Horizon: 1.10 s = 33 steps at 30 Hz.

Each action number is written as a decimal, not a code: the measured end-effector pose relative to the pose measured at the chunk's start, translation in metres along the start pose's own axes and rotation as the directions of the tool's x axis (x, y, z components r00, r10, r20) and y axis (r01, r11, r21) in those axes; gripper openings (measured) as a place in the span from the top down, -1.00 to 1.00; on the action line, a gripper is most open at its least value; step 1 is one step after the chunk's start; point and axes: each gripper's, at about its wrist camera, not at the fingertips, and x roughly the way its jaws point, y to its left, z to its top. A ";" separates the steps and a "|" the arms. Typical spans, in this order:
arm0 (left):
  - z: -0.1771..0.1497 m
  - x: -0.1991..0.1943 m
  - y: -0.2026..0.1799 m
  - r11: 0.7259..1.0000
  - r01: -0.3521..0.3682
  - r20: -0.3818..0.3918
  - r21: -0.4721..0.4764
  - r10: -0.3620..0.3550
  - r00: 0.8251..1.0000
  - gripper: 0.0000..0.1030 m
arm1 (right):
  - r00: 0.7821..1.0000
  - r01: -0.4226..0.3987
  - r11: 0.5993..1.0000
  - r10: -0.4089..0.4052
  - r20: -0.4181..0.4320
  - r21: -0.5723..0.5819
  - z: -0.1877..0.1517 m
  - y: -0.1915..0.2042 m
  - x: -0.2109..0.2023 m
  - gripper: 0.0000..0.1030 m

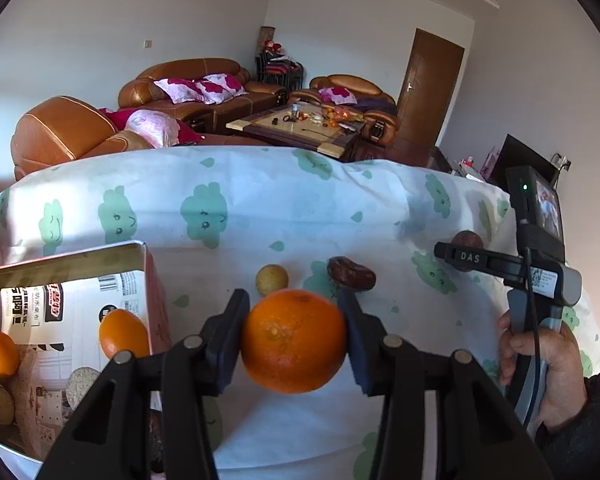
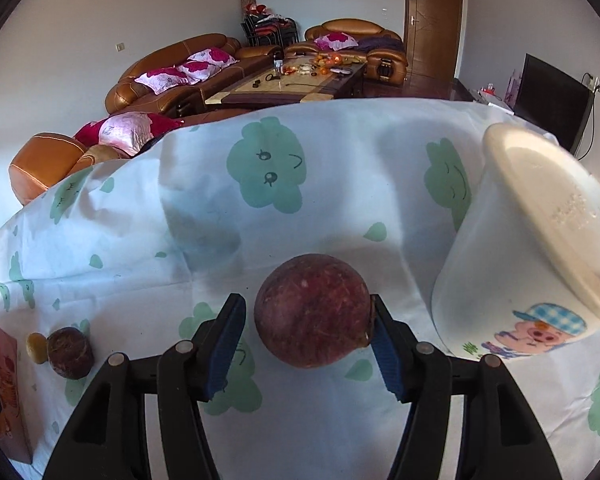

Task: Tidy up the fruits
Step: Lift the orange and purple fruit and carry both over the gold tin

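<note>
Metal tin [image 1: 140, 258] at far left already holds two oranges. Left gripper [image 1: 296, 340] clamps an orange [image 1: 294, 340], lifted just right of the tin. Right gripper [image 2: 306, 338] straddles a dark purple fruit [image 2: 312, 316] on the cloth: right pad touching, left pad clear, no grip. Risk: one-sided contact could roll the fruit toward the white tub [image 2: 512, 264].

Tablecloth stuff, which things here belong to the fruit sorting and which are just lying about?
Job: orange in the left gripper; purple fruit between the right gripper fingers; small yellow fruit; wrinkled dark fruit; tin; white tub.
Lying about: sofas; coffee table; door.
</note>
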 end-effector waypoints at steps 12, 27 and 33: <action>-0.005 0.004 -0.005 0.997 -0.071 -0.001 0.031 0.071 0.997 0.08 | 0.989 -0.058 0.998 0.061 0.131 -0.028 -0.022 0.012 -0.040 -0.03; -0.021 -0.016 0.002 0.983 -0.167 0.043 0.072 0.165 0.985 0.08 | 0.954 -0.159 0.982 0.179 0.242 -0.104 -0.101 0.079 -0.118 -0.03; -0.031 -0.028 0.010 0.983 -0.162 0.050 0.087 0.158 0.986 0.08 | 0.945 -0.175 0.978 0.199 0.261 -0.112 -0.114 0.088 -0.130 -0.03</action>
